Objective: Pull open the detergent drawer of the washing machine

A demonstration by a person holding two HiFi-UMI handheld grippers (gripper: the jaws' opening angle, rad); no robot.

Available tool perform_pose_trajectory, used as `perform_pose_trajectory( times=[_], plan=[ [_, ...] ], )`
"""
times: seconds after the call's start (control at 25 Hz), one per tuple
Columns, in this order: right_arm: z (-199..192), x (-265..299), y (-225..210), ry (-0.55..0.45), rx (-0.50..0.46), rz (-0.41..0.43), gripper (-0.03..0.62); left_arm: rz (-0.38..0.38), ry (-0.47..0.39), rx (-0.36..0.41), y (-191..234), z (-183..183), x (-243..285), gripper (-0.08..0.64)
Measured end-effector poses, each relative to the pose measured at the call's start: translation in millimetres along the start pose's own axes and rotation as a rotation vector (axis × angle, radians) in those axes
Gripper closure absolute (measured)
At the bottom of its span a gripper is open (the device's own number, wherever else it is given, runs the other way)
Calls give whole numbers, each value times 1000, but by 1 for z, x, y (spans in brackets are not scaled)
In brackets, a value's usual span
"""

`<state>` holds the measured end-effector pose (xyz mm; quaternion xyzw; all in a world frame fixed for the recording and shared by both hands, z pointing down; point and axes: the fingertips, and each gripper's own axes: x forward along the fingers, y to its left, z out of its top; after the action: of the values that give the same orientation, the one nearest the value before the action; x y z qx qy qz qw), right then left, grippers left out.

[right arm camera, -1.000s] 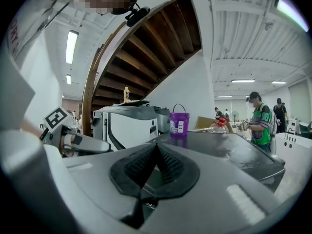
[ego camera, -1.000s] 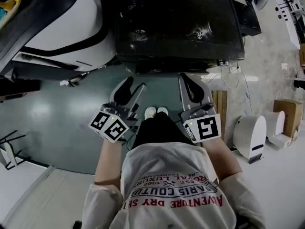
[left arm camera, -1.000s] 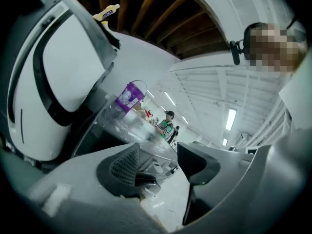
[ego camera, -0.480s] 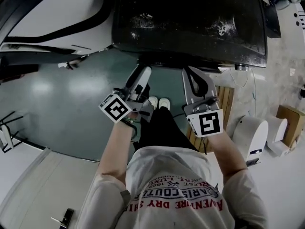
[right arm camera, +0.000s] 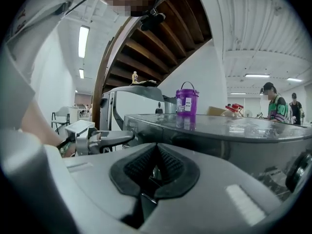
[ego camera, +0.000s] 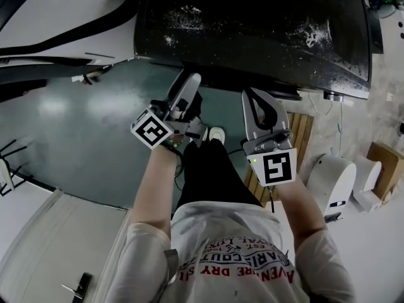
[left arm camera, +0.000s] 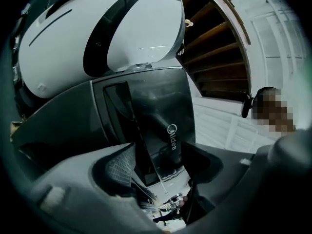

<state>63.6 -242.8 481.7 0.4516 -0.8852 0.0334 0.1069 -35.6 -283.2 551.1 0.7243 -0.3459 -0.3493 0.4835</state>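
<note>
The dark washing machine (ego camera: 252,30) fills the top of the head view. In the left gripper view its dark front panel with a white logo (left arm camera: 168,126) shows tilted, straight beyond the jaws. My left gripper (ego camera: 187,88), turned on its side, sits just below the machine's front edge. Its jaws are opening, and its pads (left arm camera: 119,167) have nothing between them. To its right, my right gripper (ego camera: 255,101) points at the machine front. It is shut, with its pads (right arm camera: 155,167) meeting on nothing. A purple tub (right arm camera: 186,100) stands on the machine's top.
A white curved appliance (ego camera: 63,11) stands left of the machine. A wooden slat board (ego camera: 297,137), a white rounded unit (ego camera: 331,182) and a cardboard box (ego camera: 384,160) lie to the right. The person's shoes (ego camera: 214,133) are below the machine front. Two people (right arm camera: 273,104) stand far behind.
Both grippers have come closer to the machine's front edge. The left one has rolled from lying flat onto its side. The machine's top now fills more of the head view.
</note>
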Motion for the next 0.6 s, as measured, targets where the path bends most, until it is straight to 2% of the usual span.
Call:
perform_pose_trajectory(
  times=[0.12, 0.24, 0.32, 0.6],
  plan=[
    [-5, 4, -4, -15, 16, -5, 594, -76, -21, -5, -8, 2, 10, 255],
    [-9, 7, -6, -32, 29, -1, 594, -118, -29, 10, -11, 5, 15, 255],
    [-11, 9, -6, -40, 36, 6, 594, -144, -55, -33, -13, 5, 14, 264],
    [-21, 7, -5, -30, 35, 27, 594, -179, -139, -97, -15, 8, 13, 276]
  ],
)
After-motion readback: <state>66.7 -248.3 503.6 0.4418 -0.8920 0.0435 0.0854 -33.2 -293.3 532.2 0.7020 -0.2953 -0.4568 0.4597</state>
